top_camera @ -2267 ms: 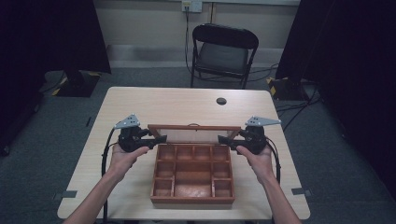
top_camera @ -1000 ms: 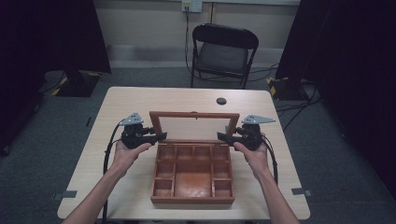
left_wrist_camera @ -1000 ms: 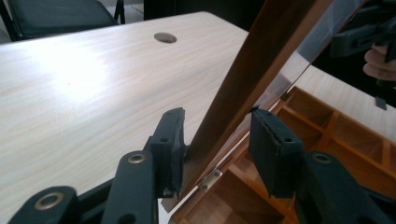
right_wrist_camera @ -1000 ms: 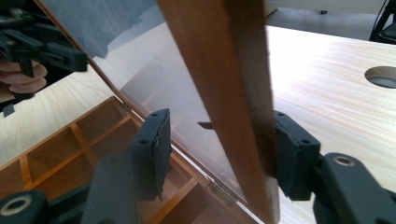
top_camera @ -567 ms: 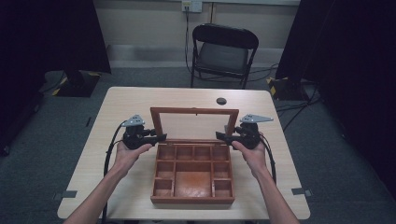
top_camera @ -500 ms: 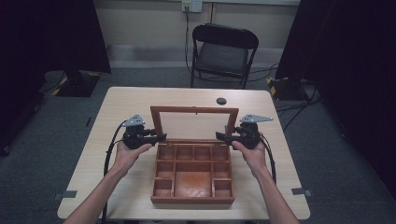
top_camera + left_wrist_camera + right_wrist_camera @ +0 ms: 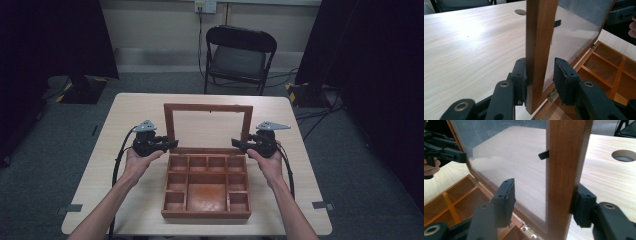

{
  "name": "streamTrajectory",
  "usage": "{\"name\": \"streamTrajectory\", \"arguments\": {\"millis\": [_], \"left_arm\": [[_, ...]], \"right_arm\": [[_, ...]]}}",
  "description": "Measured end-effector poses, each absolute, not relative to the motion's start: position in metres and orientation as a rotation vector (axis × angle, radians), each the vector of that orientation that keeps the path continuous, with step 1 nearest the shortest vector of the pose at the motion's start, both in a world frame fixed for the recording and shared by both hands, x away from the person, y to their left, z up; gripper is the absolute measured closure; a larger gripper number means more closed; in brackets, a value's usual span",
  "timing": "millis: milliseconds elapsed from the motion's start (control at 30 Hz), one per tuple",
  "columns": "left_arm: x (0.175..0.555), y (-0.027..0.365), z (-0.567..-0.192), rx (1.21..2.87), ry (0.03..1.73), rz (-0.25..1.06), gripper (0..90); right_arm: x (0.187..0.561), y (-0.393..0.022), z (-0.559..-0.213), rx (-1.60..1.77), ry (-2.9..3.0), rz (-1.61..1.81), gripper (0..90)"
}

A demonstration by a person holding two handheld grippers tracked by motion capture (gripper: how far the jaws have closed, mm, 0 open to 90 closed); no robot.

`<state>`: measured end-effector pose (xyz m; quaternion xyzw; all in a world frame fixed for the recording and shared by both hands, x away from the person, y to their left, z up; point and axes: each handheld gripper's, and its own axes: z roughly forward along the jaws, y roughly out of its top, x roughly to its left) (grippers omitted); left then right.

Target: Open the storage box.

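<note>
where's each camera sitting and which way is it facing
High view: above the person's side of the table, looking forward and down on the wooden box; forearms, left gripper and right gripper show.
Left gripper view: on that gripper, looking along its jaws at the lid.
Right gripper view: on that gripper, facing the lid's other side rail.
Both gripper views share the glazed lid and compartments.

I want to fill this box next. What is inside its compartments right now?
The wooden box shows only bare wood in its compartments. The raised lid covers none of them.
</note>
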<state>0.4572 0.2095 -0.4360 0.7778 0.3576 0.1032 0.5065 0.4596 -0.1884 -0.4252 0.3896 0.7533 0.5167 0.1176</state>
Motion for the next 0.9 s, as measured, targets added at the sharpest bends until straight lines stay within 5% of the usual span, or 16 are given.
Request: {"name": "streamTrajectory", "arguments": {"millis": [900], "left_arm": [[0.473,0.212,-0.434,1.829,0.92,0.203,64.6]], "right_arm": [[0.476,-0.187,-0.428,1.212,2.165,1.512,49.9]]}}
